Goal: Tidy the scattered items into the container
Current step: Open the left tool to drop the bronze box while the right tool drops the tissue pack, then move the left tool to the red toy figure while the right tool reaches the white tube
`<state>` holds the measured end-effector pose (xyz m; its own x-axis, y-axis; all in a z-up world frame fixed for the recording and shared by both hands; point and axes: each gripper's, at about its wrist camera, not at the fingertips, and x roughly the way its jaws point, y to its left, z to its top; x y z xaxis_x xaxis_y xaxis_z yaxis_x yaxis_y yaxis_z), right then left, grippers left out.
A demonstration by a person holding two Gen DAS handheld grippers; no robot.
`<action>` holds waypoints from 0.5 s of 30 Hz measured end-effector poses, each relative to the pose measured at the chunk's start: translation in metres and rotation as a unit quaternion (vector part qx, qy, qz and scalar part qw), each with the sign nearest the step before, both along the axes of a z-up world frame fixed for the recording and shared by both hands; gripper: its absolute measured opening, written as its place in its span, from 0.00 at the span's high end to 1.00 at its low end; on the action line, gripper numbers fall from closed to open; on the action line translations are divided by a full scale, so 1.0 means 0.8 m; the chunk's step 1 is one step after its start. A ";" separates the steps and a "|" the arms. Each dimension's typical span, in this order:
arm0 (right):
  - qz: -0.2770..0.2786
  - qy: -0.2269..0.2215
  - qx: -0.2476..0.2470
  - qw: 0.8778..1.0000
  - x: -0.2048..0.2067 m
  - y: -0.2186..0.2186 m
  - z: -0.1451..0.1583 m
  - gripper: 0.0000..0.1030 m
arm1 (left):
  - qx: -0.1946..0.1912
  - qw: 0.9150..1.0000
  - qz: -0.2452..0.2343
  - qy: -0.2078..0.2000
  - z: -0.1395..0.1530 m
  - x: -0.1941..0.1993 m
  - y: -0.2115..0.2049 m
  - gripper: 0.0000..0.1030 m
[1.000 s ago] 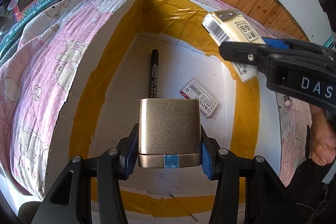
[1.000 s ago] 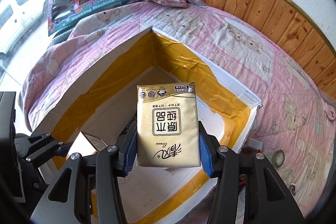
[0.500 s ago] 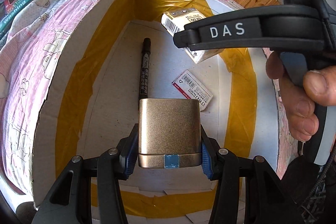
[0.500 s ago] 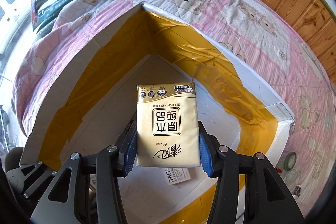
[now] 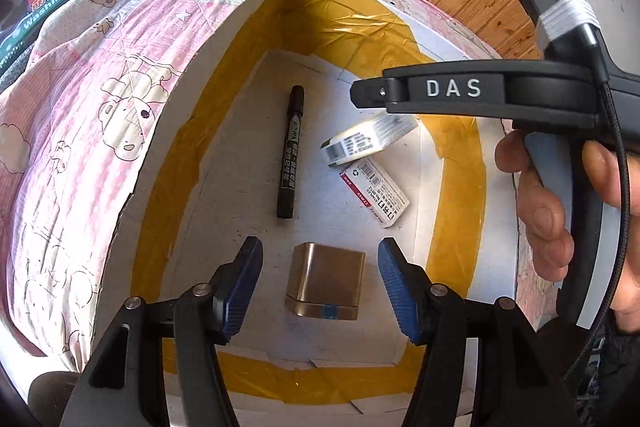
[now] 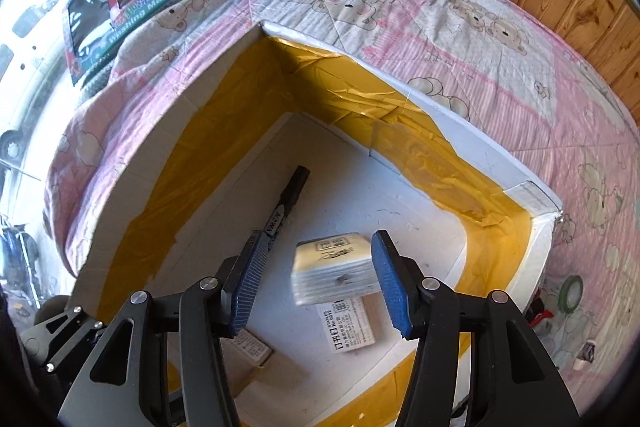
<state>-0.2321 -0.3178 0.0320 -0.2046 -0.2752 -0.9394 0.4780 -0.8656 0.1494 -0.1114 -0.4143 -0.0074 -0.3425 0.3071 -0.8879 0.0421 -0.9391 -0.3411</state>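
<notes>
Your white box (image 5: pixel 224 39) with yellow-taped walls sits on the pink quilt (image 5: pixel 80 99), holding everything. Your left gripper (image 5: pixel 320 287) is spread, empty, with the gold tin (image 5: pixel 326 279) on the floor between its fingers. Your right gripper (image 6: pixel 316 279) is spread too, the tissue pack (image 6: pixel 334 267) lying between its fingers, overlapping the staples box (image 6: pixel 346 323) beside the black marker (image 5: pixel 291 151).

Bright daylight, seemingly from left window (image 6: pixel 24 39); glare on yellow tape (image 5: pixel 352 23); strong fisheye bending, dark corners.
</notes>
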 end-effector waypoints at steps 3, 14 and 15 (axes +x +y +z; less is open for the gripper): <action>-0.001 -0.001 -0.052 0.999 0.018 0.012 0.028 0.44 | 0.000 1.000 0.011 0.014 0.016 0.013 -0.002 0.41; -0.017 0.129 -0.160 0.979 0.198 0.122 0.097 0.44 | -0.098 0.986 0.031 0.132 0.085 0.096 0.040 0.41; -0.024 0.136 -0.167 0.976 0.217 0.140 0.095 0.44 | -0.101 0.984 0.025 0.145 0.092 0.107 0.049 0.41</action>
<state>-0.0583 -0.2061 0.1081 -0.4544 -0.5400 -0.7084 0.4992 -0.8130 0.2996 -0.0254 -0.3752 0.0662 -0.6010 0.1111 -0.7915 0.0191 -0.9880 -0.1531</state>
